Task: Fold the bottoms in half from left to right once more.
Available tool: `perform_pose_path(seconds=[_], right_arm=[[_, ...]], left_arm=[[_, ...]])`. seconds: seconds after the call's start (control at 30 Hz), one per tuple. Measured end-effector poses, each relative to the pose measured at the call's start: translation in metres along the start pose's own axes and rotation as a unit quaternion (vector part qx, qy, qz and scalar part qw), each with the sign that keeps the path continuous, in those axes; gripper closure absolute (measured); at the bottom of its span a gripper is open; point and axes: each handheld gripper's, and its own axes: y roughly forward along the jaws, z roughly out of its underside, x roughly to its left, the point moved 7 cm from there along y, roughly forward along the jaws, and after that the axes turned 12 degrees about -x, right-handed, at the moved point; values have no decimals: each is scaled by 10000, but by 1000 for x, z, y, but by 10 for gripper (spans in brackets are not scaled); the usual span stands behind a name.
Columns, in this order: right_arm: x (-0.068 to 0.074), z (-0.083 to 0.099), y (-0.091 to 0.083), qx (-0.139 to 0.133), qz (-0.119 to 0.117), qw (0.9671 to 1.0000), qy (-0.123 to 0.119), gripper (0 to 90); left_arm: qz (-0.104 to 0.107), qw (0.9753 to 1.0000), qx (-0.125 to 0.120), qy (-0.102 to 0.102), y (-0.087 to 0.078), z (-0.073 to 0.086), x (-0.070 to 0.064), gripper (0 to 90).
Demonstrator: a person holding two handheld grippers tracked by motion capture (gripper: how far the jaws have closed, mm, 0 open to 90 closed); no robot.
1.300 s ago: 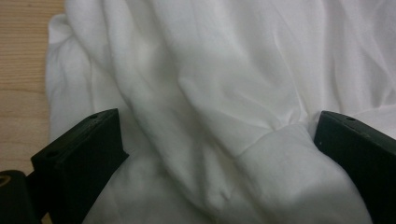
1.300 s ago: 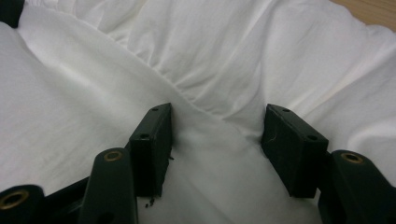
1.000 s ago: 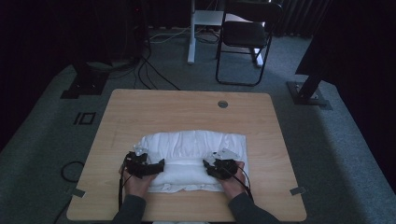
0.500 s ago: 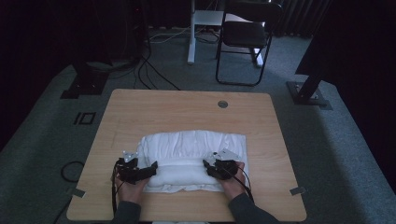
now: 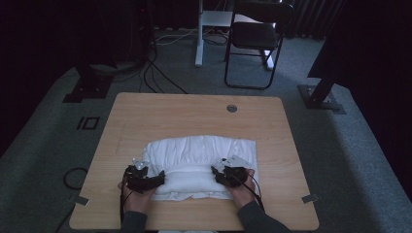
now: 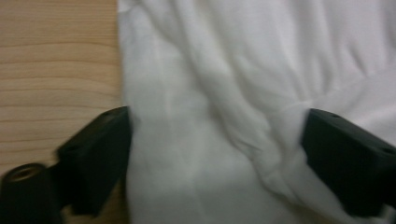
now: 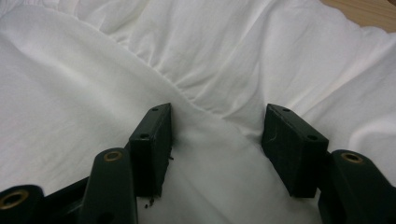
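White garment (image 5: 199, 167): one item, soft cotton-like cloth, lying bunched and partly folded on the near half of the wooden surface (image 5: 194, 114), its near edge close to the person's side. Condition: gathered into a rough rectangle, wrinkled across the middle, a thicker roll of cloth along the near edge; folding judged part done, not yet flat or squared. Left hand-held gripper (image 5: 145, 180): at the garment's near left corner, jaws spread wide, straddling the cloth's left edge with one jaw over bare wood and the other on the fabric (image 6: 219, 116); nothing pinched between them. Right hand-held gripper (image 5: 227, 174): resting on the garment's near right part, jaws apart with a ridge of cloth (image 7: 219, 126) lying between them, not clamped. Remaining, by estimate: close both on the near edge, carry it over or smooth it, and tidy the creases. Elsewhere: a chair (image 5: 257, 36) on the floor beyond the surface.
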Motion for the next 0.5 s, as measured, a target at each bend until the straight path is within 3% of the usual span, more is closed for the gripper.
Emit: perform_pose_path(seconds=[0.1, 0.13, 0.17, 0.2, 0.23, 0.27, 0.3, 0.33, 0.37, 0.4, 0.5], right_arm=[[0, 0, 0, -7, 2, 10000, 4, 421], [0, 0, 0, -14, 7, 10000, -2, 421], [0, 0, 0, -14, 7, 10000, -2, 421], [0, 0, 0, -15, 12, 10000, 14, 420], [0, 0, 0, -15, 12, 10000, 14, 420], [0, -1, -1, 18, -9, 10000, 51, 420], [0, -1, -1, 18, -9, 10000, 51, 420], [-1, -3, -3, 103, -50, 9998, 146, 418], [-1, -3, -3, 103, -50, 9998, 146, 418], [-1, -11, -7, 163, -93, 9996, 212, 423], [3, -24, -12, 0, -169, 9997, 179, 431]], left_arm=[[167, 9998, -101, 27, -2, 1, -5, 375], [396, 9991, -118, 44, -3, 1, -8, 505], [396, 9991, -118, 44, -3, 1, -8, 593], [824, 9965, -94, -76, -1, 1, -12, 714], [824, 9965, -94, -76, -1, 1, -12, 769], [1089, 9933, -195, -327, 0, -3, -9, 806], [1089, 9933, -195, -327, 0, -3, -9, 818], [1309, 9890, -472, -508, -5, -13, -2, 824], [1309, 9890, -472, -508, -5, -13, -2, 826], [1496, 9841, -741, -604, -13, -25, 2, 827], [1579, 9827, -843, -478, -18, -36, 2, 828]])
